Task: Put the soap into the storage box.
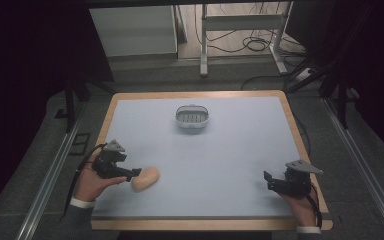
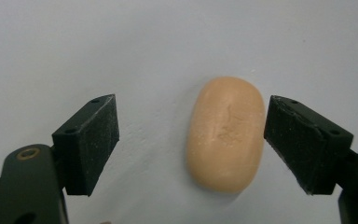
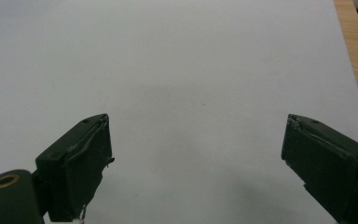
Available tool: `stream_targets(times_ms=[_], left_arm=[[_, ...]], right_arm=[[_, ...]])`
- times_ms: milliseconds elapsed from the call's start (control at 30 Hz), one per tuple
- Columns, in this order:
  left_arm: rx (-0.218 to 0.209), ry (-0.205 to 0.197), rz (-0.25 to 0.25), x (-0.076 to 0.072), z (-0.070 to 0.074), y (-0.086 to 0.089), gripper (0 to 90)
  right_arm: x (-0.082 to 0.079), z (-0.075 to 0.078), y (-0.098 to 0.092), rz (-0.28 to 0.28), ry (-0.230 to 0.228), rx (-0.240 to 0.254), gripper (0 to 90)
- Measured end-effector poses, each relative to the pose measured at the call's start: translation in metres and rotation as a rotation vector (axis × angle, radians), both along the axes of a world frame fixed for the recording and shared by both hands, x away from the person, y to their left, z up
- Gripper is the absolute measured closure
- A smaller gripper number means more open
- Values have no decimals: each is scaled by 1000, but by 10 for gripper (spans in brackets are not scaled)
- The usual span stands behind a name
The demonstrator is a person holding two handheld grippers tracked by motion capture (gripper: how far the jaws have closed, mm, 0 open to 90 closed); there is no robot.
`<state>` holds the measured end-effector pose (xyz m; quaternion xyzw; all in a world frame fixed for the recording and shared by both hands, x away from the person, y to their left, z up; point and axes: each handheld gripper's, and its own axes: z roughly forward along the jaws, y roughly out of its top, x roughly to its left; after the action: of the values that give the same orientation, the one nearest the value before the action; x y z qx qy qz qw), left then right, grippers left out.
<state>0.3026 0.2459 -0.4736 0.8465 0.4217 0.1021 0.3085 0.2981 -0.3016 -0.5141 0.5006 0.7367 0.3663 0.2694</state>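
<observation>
The left tongs (image 2: 191, 140) stand open around the soap (image 2: 225, 134), which lies on the surface (image 1: 230, 160) well short of the soap dish (image 1: 192, 118). The right tongs (image 3: 196, 163) gape, empty. Likely next: close gently and lift toward the dish.

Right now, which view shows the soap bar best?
Left gripper view: the soap bar lies large and sharp between the open jaws, close beside one. The high view has it small by the left gripper. The right gripper view faces bare mat.

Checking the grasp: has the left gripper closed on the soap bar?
No: the peach oval soap bar lies between open jaws, a clear gap on one side.
</observation>
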Motion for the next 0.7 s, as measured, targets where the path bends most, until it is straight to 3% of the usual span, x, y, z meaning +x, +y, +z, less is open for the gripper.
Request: stream_targets(times_ms=[200, 700], left_arm=[[17, 34, -60, 2, -3, -11, 169], [89, 103, -91, 7, -15, -22, 200]], right_arm=[[0, -1, 0, 3, 5, -7, 85], [-1, 0, 2, 6, 3, -17, 85]])
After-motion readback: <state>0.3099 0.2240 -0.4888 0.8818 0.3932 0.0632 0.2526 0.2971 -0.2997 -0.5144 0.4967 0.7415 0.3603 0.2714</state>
